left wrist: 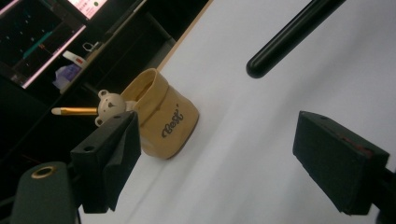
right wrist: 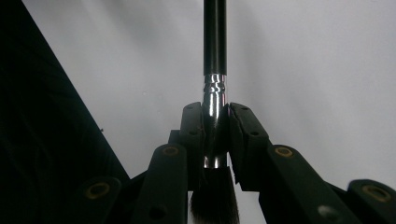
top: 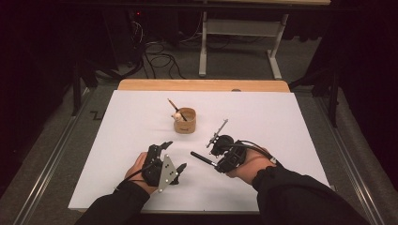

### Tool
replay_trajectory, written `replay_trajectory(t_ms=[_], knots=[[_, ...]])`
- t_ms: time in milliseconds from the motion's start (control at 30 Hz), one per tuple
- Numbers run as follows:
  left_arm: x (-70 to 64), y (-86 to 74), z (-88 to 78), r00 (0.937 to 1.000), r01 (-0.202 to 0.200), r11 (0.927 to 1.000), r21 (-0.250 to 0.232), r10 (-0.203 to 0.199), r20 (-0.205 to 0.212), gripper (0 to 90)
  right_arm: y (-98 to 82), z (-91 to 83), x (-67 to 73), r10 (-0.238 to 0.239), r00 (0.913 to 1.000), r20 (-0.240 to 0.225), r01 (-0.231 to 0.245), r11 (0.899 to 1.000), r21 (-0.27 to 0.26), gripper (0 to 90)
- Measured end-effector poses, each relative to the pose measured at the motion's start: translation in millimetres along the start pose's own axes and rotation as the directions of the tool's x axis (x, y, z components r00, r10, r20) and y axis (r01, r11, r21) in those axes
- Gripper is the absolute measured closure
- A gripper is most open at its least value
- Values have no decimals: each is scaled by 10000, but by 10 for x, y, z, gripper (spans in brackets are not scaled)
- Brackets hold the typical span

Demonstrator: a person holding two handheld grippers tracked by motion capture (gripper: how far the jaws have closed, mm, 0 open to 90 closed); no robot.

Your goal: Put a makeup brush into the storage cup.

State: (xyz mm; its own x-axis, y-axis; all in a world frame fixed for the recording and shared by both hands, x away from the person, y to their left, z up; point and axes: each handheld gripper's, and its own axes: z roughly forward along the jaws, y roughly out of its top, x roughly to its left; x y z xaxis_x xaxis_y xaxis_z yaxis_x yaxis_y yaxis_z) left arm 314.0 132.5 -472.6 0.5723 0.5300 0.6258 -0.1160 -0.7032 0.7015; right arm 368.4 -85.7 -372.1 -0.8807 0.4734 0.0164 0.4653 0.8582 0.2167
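The white-covered table stretches ahead of my two grippers, the fabric pen pot standing upright past both sets of jaws, closer to the far edge than to me. It already holds a bear-topped pencil, leaning out toward the far left.

My right gripper has its jaws pressed tight on the metal ferrule of a black makeup brush; in the right gripper view the pads clamp the shiny collar, bristles behind them, handle running straight out ahead. From above, the brush lies nearly level, its long axis pointing left across the table, so the handle tip sits between my two grippers and short of the pot. The pot lies ahead and left of these jaws; I judge the brush must be swung toward it and tipped upright, handle down, to drop in.

My left gripper rests low on the table, hand curled round its body, jaws spread and holding nothing. In the left gripper view the pot stands just beyond its left pad, and the brush's handle end hangs above and ahead. The left is about as near the pot as the right, placed to steady it.
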Motion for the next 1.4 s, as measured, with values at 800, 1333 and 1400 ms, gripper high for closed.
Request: replay_trajectory(t_ms=[800,1333,1400], knots=[[-21,13,-9,9976,-594,9982,122,598,-354,236,223,-8,170,-669,9974,-273,684,9961,564,782],[-57,9,-28,9939,-1063,9943,-76,1060,-317,407,360,-23,185,-923,9949,-400,964,9883,1186,782],[-68,8,-33,9920,-1212,9926,-109,1208,-362,437,380,-18,184,-955,9946,-410,996,9884,1144,782]])
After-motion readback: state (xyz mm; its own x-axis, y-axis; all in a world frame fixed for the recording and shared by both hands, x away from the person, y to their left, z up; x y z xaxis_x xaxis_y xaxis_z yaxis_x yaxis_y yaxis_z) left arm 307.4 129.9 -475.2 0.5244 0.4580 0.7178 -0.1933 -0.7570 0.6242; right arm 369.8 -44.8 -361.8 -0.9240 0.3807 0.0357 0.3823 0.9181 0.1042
